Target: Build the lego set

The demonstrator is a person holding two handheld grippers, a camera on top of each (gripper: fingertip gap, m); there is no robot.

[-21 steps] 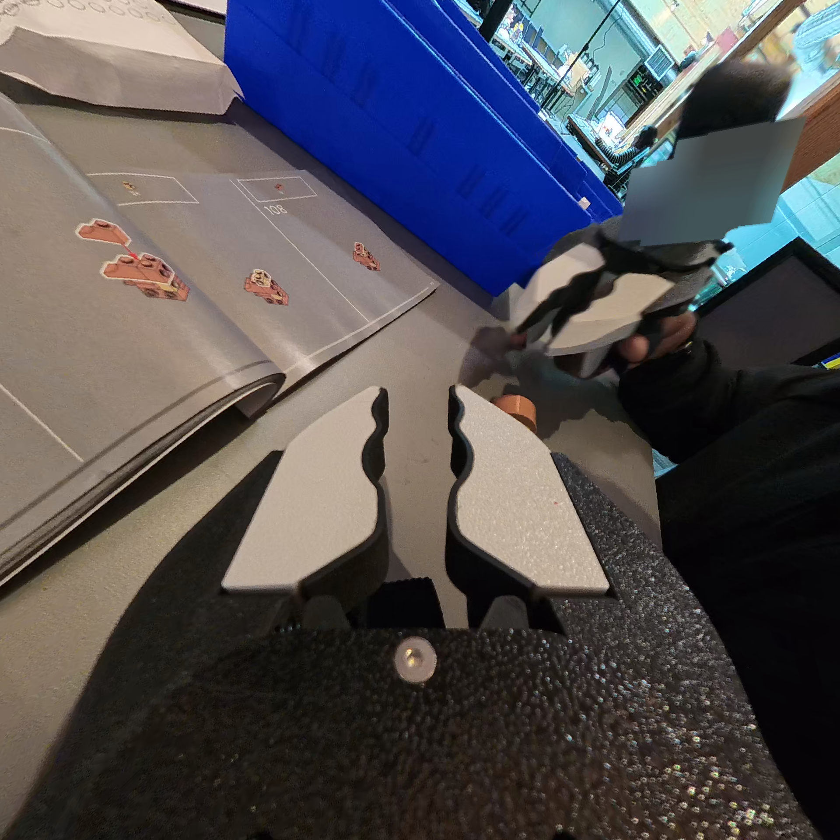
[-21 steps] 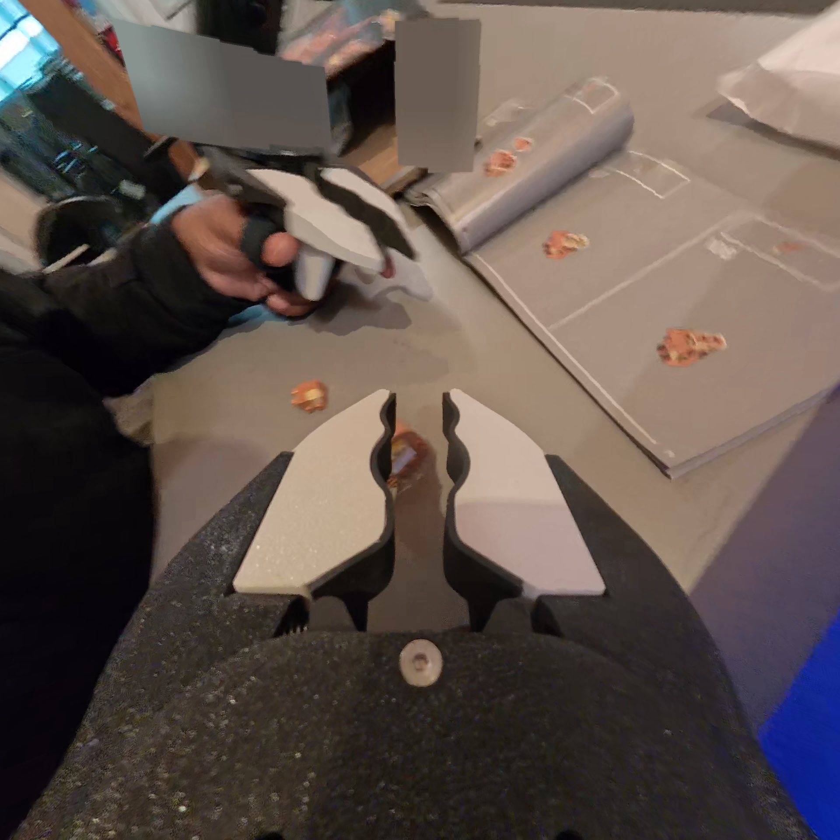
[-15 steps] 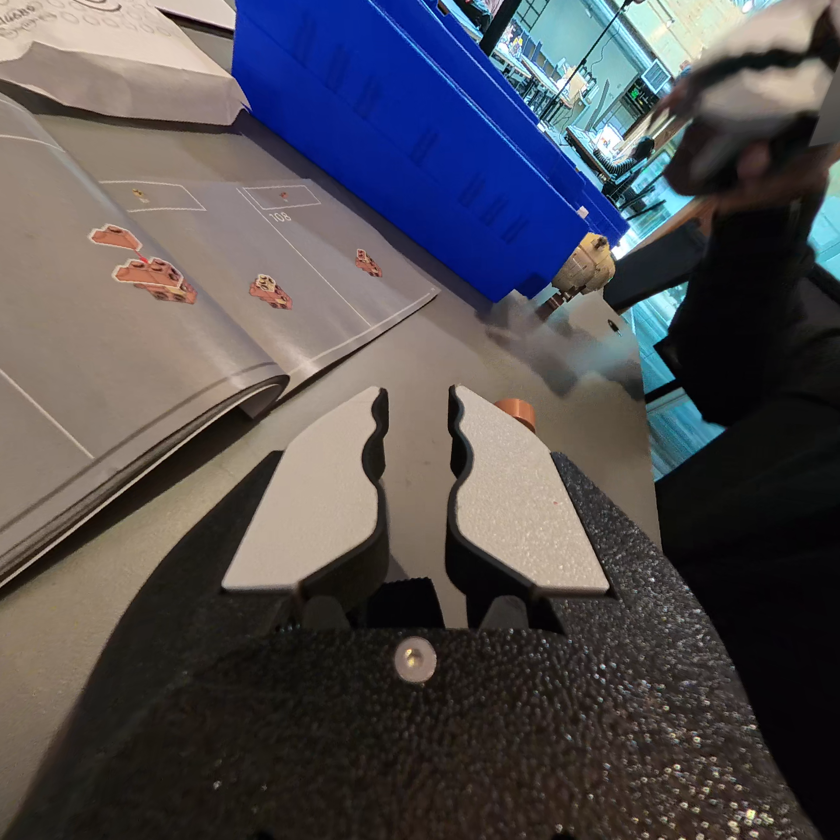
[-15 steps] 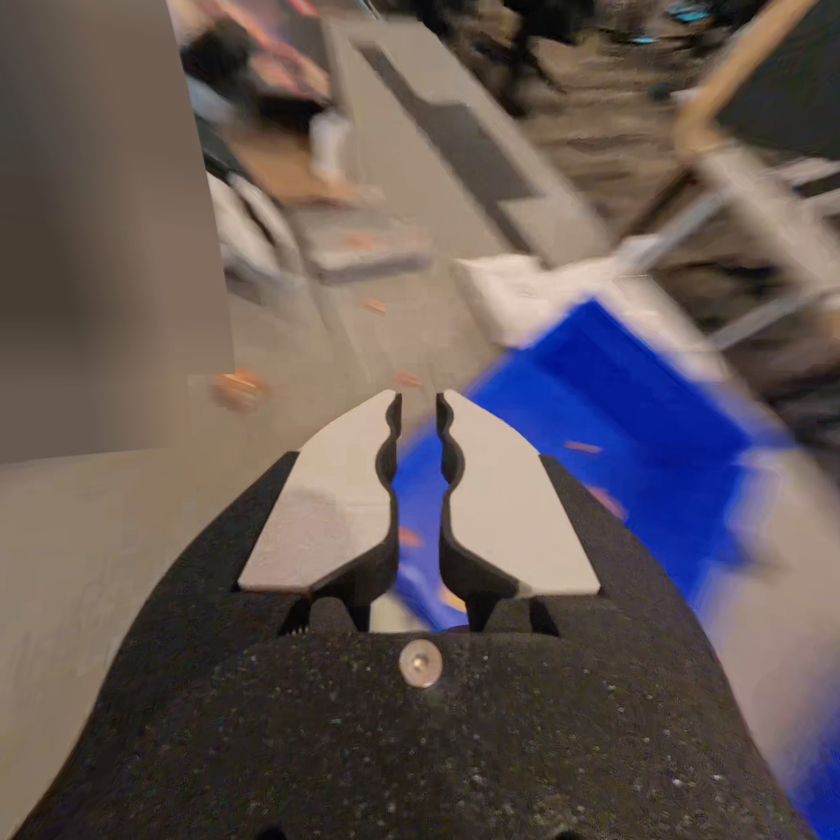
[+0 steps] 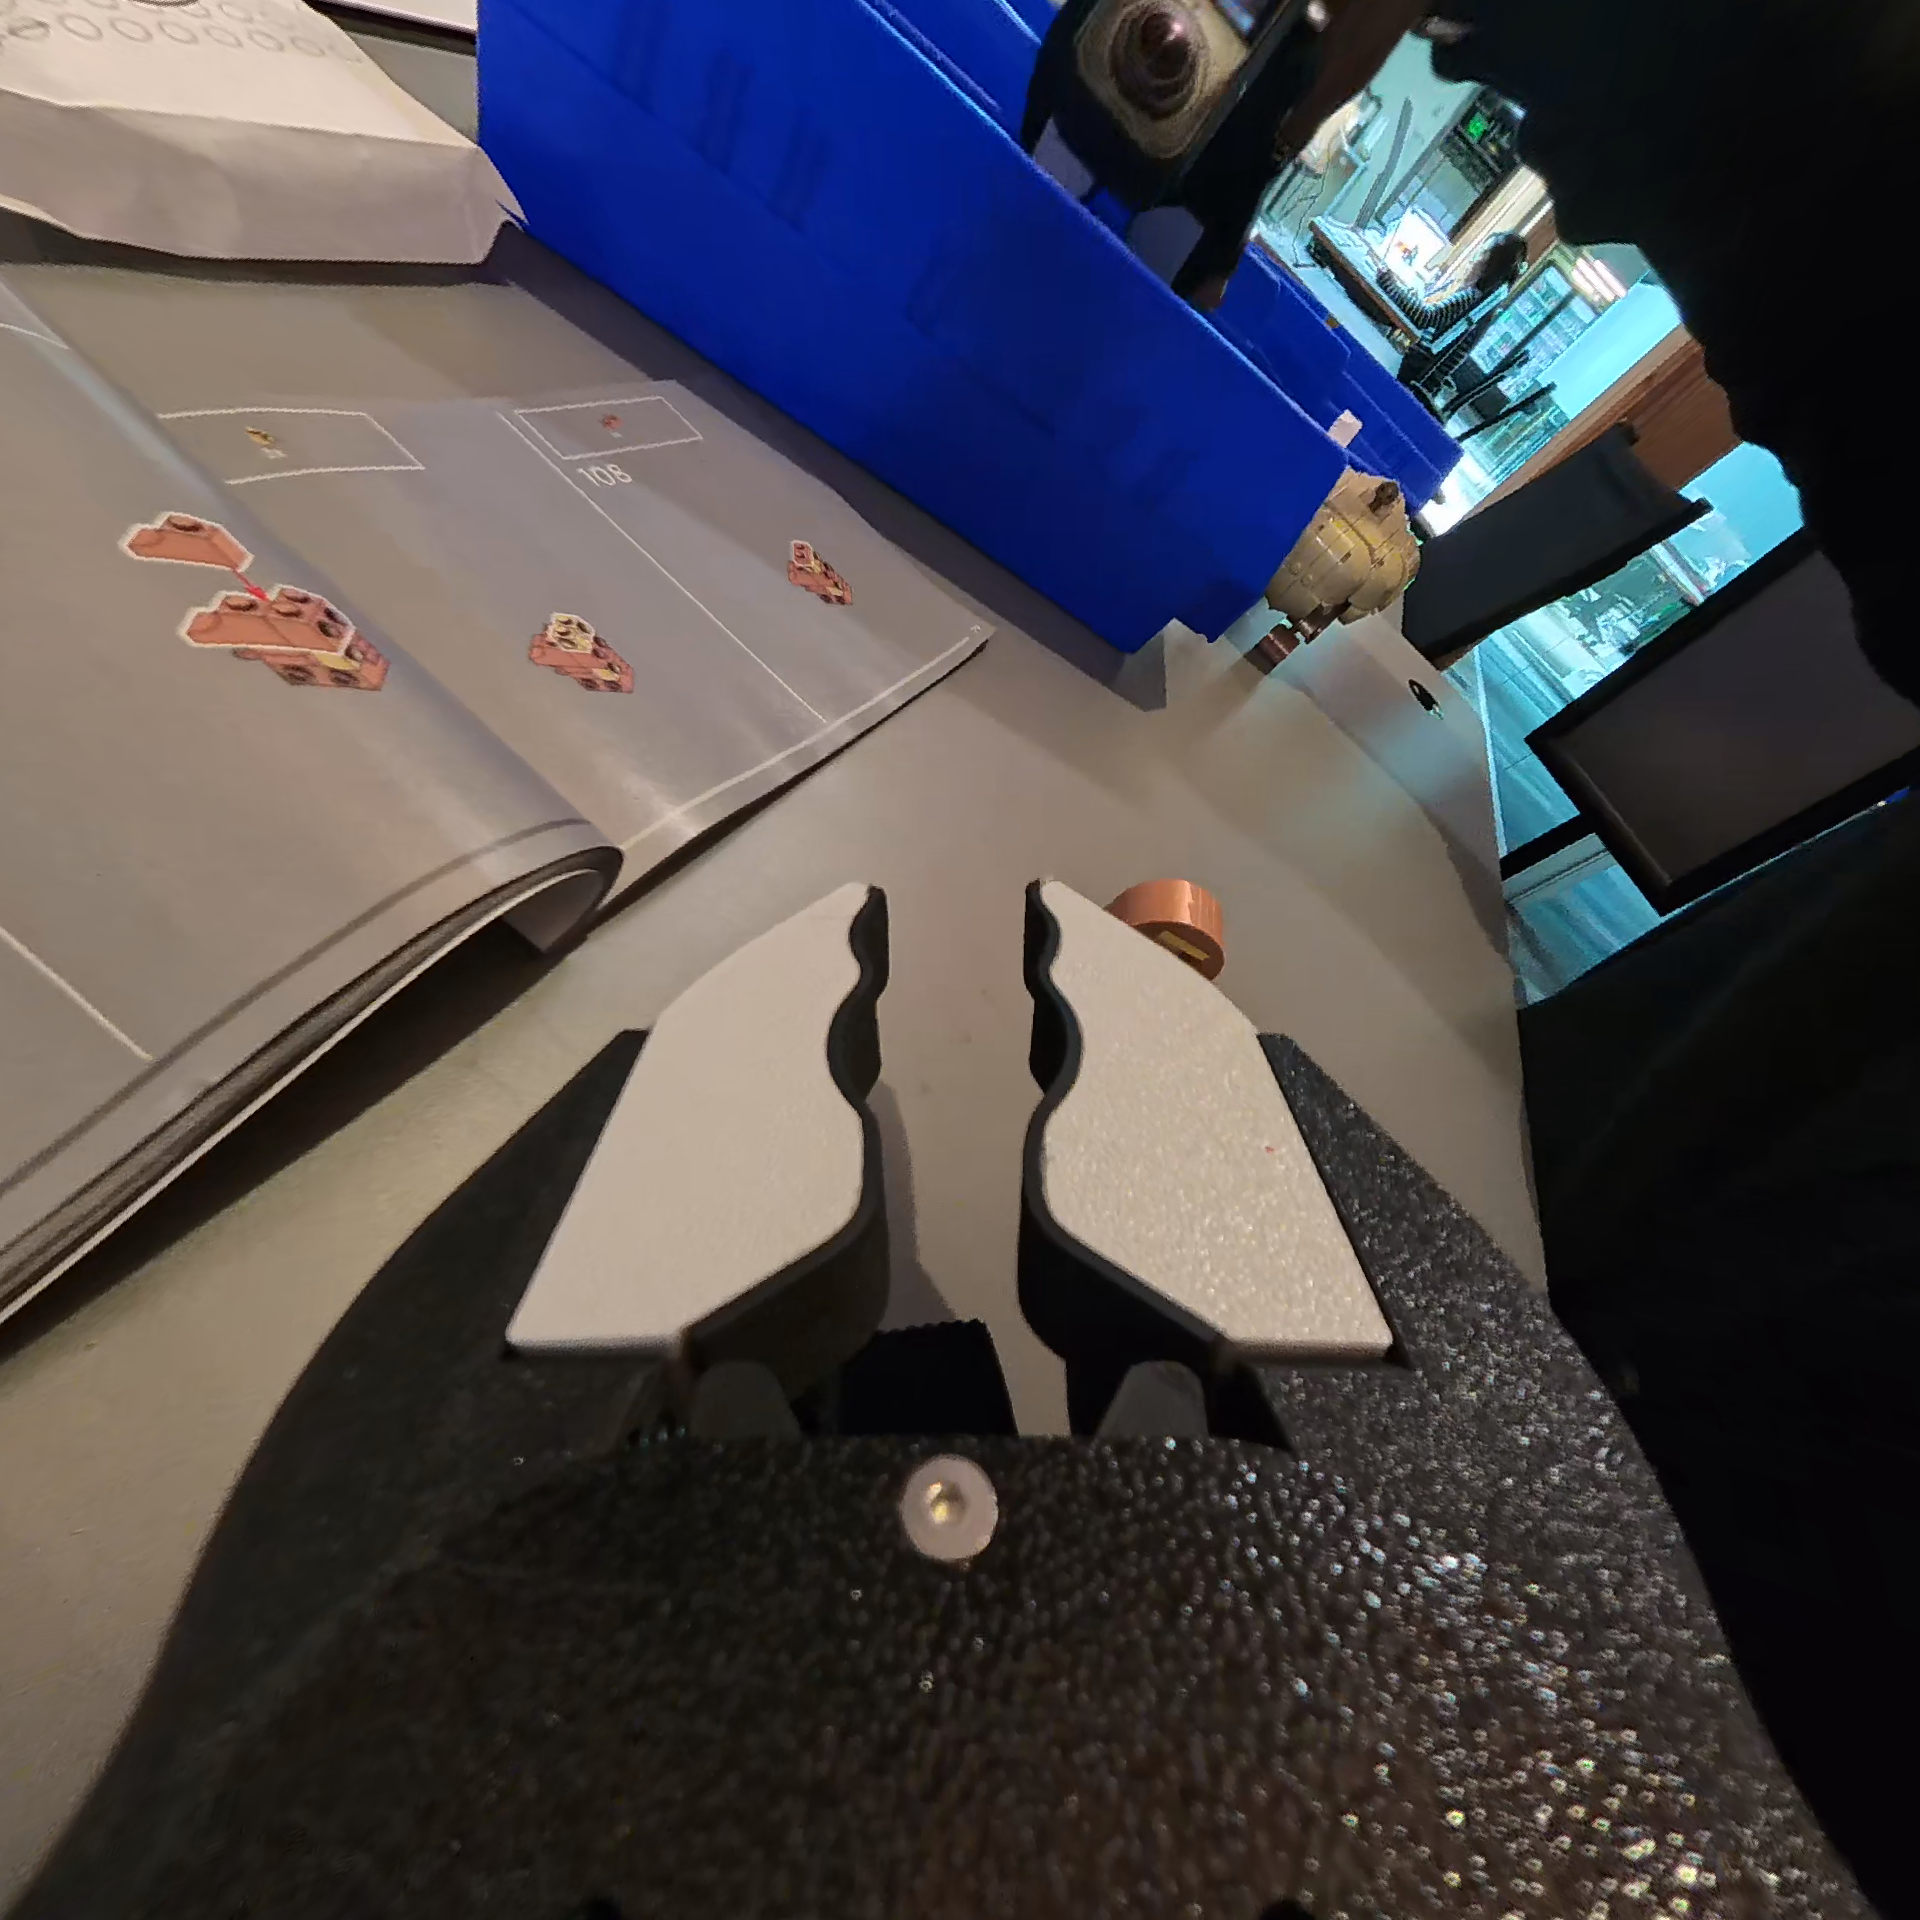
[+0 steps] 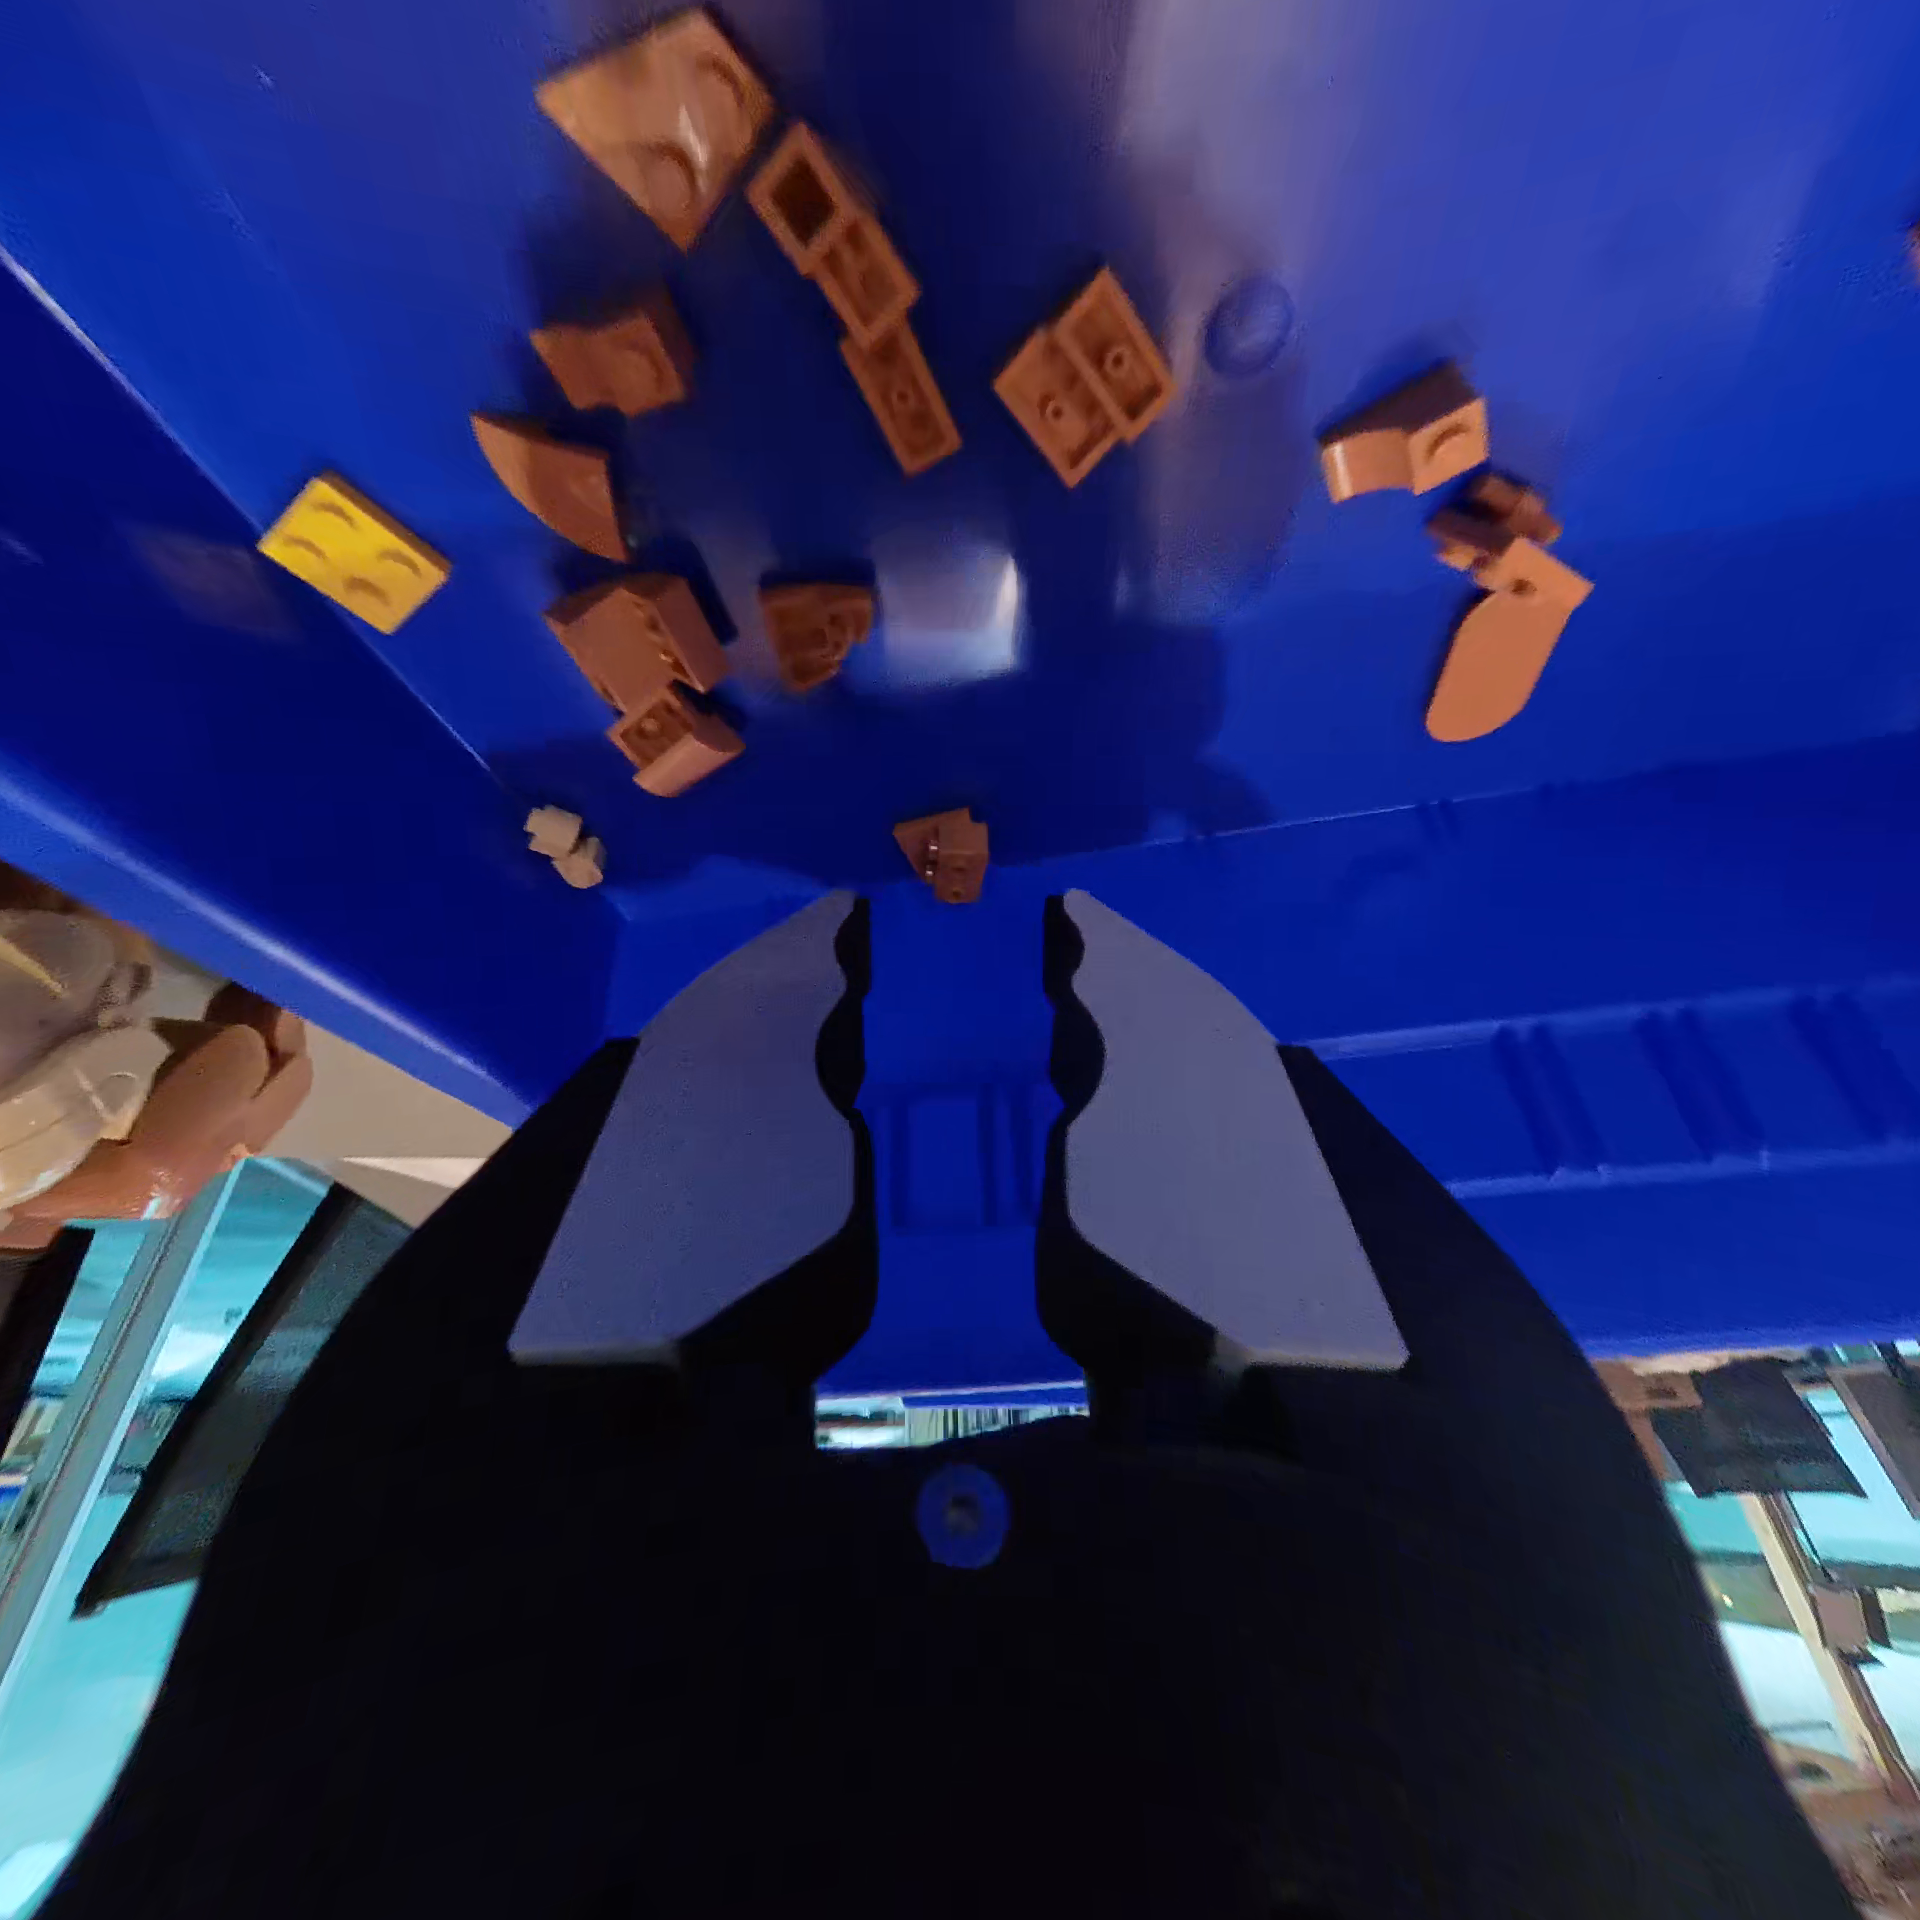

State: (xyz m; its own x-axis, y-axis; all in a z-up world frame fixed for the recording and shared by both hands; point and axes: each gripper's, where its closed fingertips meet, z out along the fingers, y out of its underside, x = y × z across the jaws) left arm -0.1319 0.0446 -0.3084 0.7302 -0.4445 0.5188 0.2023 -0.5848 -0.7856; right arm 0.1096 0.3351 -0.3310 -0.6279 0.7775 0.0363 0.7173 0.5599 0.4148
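My left gripper (image 5: 956, 904) is open and empty, low over the grey table (image 5: 1039, 769). A small round brown piece (image 5: 1169, 914) lies just past its right fingertip, not touching the pads. My right gripper (image 6: 951, 909) is open and empty, held over the blue bin (image 6: 1558, 1143) and looking down into it. A small brown brick (image 6: 945, 852) lies on the bin floor just beyond the fingertips. Several brown bricks (image 6: 1086, 374) and a yellow plate (image 6: 353, 551) are scattered on the bin floor. The right gripper's body (image 5: 1143, 73) shows above the bin (image 5: 935, 312) in the left wrist view.
An open instruction booklet (image 5: 364, 623) lies on the table to the left of my left gripper. A white paper bag (image 5: 208, 135) lies behind it. A tan and brown brick model (image 5: 1340, 566) stands at the bin's near corner; it also shows in the right wrist view (image 6: 114, 1081). A dark sleeve (image 5: 1766, 1247) is at right. My hands' fingertips stand some 40 cm from each other. From the right gripper's tips to the yellow plate (image 6: 353, 551) is close to 8 cm.
My right gripper has swung up from the table to above the blue bin, and its jaws have opened wider. My left gripper has stayed in place, open.
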